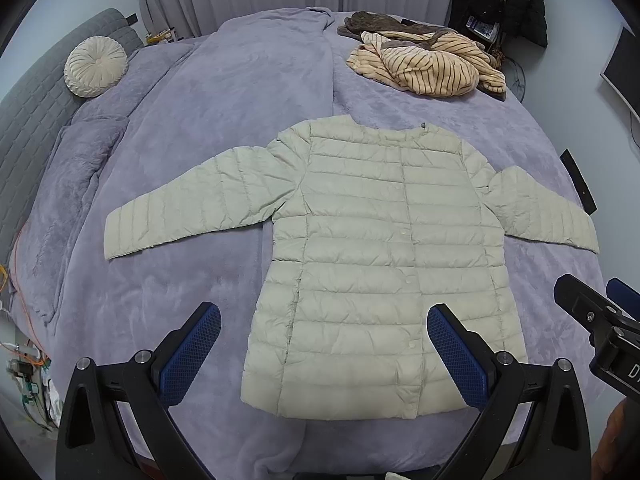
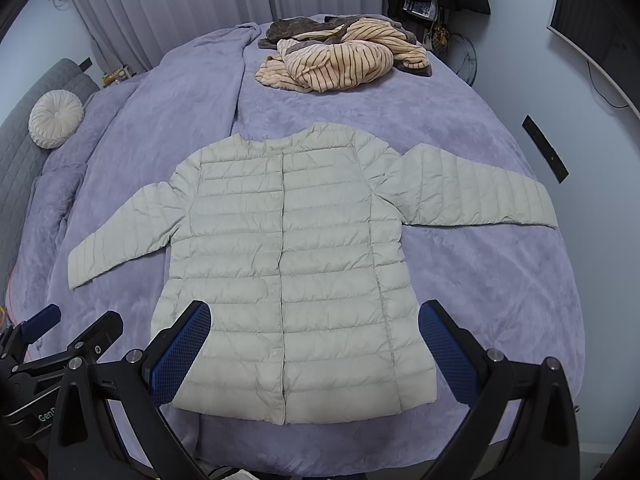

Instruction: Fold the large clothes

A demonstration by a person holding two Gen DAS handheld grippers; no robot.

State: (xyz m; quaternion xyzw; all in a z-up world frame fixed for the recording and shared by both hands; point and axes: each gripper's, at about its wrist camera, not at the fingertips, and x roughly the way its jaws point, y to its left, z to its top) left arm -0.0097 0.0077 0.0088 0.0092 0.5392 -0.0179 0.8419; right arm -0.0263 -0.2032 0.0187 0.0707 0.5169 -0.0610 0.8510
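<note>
A pale cream quilted puffer jacket lies flat and front-up on a lilac bed cover, snaps closed, both sleeves spread out to the sides, hem toward me. My left gripper hovers above the hem's left half, jaws wide open, nothing between the blue pads. My right gripper hangs over the hem as well, also wide open and holding nothing. Each gripper shows at the edge of the other's view: the right one and the left one.
The lilac bed cover spans the whole bed. A crumpled beige striped garment lies at the far side. A round cream cushion rests by the grey headboard at left. Dark coats hang at the back right.
</note>
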